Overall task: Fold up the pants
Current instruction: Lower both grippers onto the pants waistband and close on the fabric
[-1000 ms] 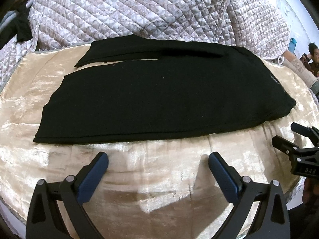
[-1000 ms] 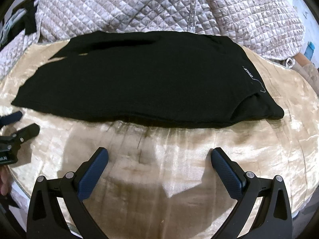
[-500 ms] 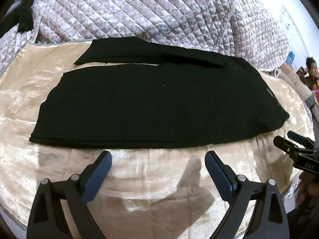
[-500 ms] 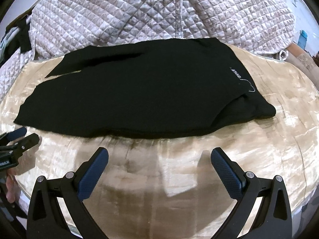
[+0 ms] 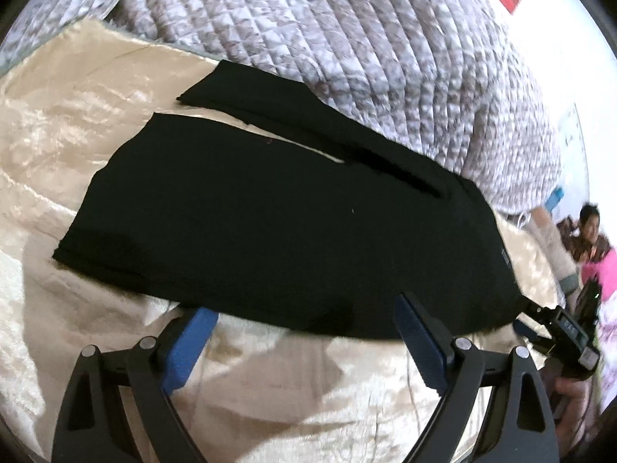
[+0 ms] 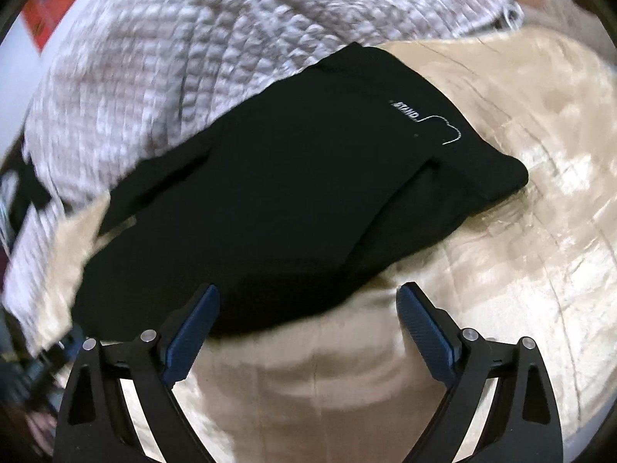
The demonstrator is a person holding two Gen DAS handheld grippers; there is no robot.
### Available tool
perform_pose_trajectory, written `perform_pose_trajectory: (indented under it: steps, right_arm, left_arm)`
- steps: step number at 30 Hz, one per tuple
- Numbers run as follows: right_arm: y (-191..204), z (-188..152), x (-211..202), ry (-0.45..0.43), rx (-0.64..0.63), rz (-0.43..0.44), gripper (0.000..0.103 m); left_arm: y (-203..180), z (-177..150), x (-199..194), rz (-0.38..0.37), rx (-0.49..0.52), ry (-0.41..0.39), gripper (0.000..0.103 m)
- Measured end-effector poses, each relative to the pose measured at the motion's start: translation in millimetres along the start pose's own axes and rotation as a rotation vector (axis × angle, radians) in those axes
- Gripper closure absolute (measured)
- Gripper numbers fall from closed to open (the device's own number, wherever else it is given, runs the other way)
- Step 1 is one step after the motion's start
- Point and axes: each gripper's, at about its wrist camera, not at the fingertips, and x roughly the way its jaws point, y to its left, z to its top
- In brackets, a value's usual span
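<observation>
Both grippers, left [image 5: 304,341] and right [image 6: 308,324], have closed in on the near edge of the pants [image 5: 277,223] flat on the bed [image 5: 77,115], jaws spread and empty, so next they should pinch that edge to fold.

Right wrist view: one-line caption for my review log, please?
Open right gripper at the near edge of black pants lying flat on a beige blanket.
</observation>
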Motion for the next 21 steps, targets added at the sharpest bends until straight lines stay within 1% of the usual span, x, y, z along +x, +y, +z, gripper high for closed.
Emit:
perform_pose_trajectory:
  steps: [2,3,4,6,8,10,12,14,15,16,17,18,19,20,21]
  right_arm:
    - [-10.8,7.4,1.3,-0.012,0.067,0.039,0.010]
    - [-16.9,12.2,2.8,-0.019,0.106,0.062,0.012]
    - [-23.6,17.0,3.7,-0.029,0.146,0.081,0.016]
    - [-38.4,26.3,3.5,-0.053,0.222,0.110,0.024]
    - [-52.1,34.5,4.8,-0.070,0.291,0.144,0.027]
    - [-58.0,39.3,4.3,-0.084,0.326,0.157,0.033]
    - [-59.6,41.8,6.1,-0.094,0.330,0.151,0.036]
    - [-60.9,43.3,8.1,-0.099,0.333,0.136,0.047]
    - [-62.7,43.4,8.9,-0.097,0.333,0.124,0.057]
    - [-65.6,43.5,9.5,-0.097,0.336,0.106,0.070]
    - [-67.6,43.4,10.8,-0.096,0.339,0.092,0.077]
    - [-70.0,43.6,12.3,-0.094,0.346,0.082,0.086]
    - [-74.6,41.9,10.9,-0.096,0.349,0.083,0.091]
    - [-76.4,41.7,11.0,-0.098,0.349,0.079,0.094]
    - [-76.4,41.9,10.3,-0.100,0.342,0.077,0.096]
  left_arm:
    - [3.3,3.5,1.3,-0.010,-0.020,-0.013,0.010]
    - [5.5,4.7,0.7,-0.016,-0.030,-0.020,0.010]
    - [7.6,6.8,0.8,-0.018,-0.042,-0.028,0.011]
    - [12.7,11.4,1.7,-0.009,-0.059,-0.041,0.016]
    - [19.1,15.7,3.8,0.003,-0.078,-0.046,0.022]
    - [22.3,17.9,5.3,0.013,-0.084,-0.050,0.025]
    - [24.2,20.5,6.7,0.027,-0.086,-0.057,0.027]
    - [29.0,22.8,7.5,0.037,-0.099,-0.061,0.036]
    - [31.6,24.2,8.4,0.044,-0.108,-0.060,0.040]
    - [33.7,25.2,8.7,0.055,-0.113,-0.064,0.048]
    - [35.0,25.8,8.6,0.071,-0.115,-0.067,0.058]
    - [36.8,26.3,8.6,0.094,-0.118,-0.069,0.065]
    - [37.6,26.6,8.6,0.111,-0.122,-0.069,0.078]
    - [39.3,27.1,8.7,0.126,-0.127,-0.068,0.089]
    - [41.1,28.1,8.8,0.138,-0.133,-0.065,0.093]
